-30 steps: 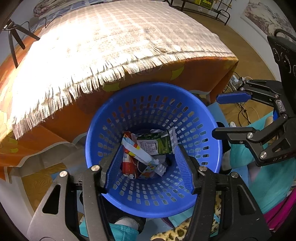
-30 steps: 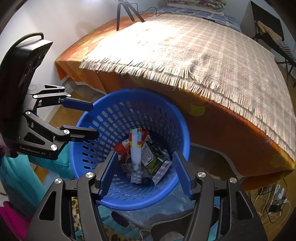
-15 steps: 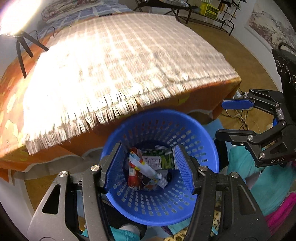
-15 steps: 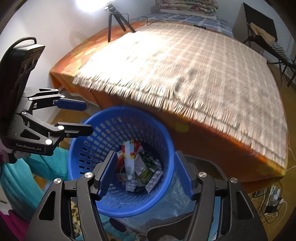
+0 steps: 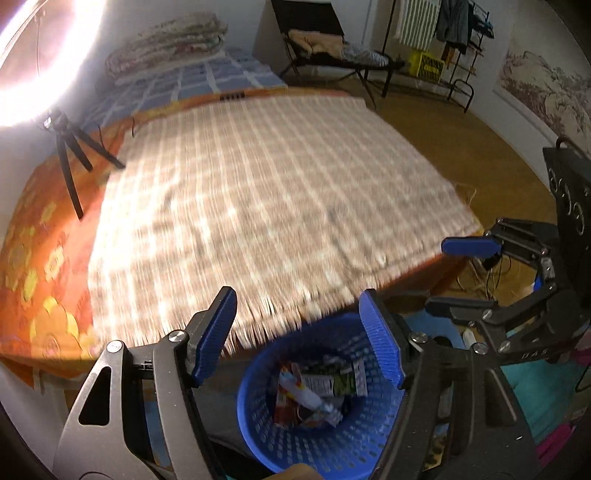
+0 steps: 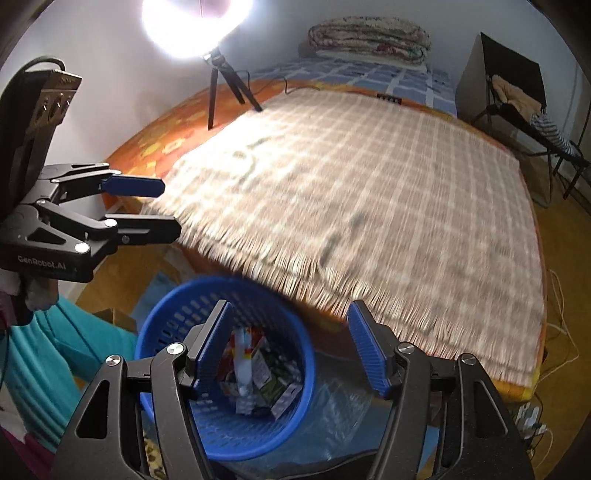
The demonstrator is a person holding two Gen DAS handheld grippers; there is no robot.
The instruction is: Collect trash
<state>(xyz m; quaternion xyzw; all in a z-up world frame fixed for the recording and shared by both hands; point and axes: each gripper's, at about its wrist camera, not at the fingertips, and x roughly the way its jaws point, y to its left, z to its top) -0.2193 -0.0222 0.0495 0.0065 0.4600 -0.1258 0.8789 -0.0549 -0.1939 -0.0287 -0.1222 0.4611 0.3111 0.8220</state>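
Note:
A blue perforated basket (image 5: 258,435) stands on the floor against the bed's foot; it also shows in the right wrist view (image 6: 173,314). Inside lie several pieces of trash (image 5: 317,387): wrappers, a green carton and blister packs (image 6: 258,373). My left gripper (image 5: 299,332) is open and empty, above the basket's far rim. My right gripper (image 6: 291,343) is open and empty, above the basket's right side. Each gripper shows in the other's view, the right one (image 5: 454,277) and the left one (image 6: 162,210), both open. No trash shows on the bed.
A bed with a checked fringed blanket (image 5: 258,206) over an orange sheet (image 6: 147,147) fills the view. A ring light on a tripod (image 6: 221,85) stands on the bed's far left. Folded blankets (image 6: 369,33) lie at the head. A chair (image 6: 517,96) and cables (image 6: 554,317) are on the right.
Both grippers have risen and tilted up from over the basket, so the basket sank low in both views and the whole bed came into sight. Both stayed open and empty.

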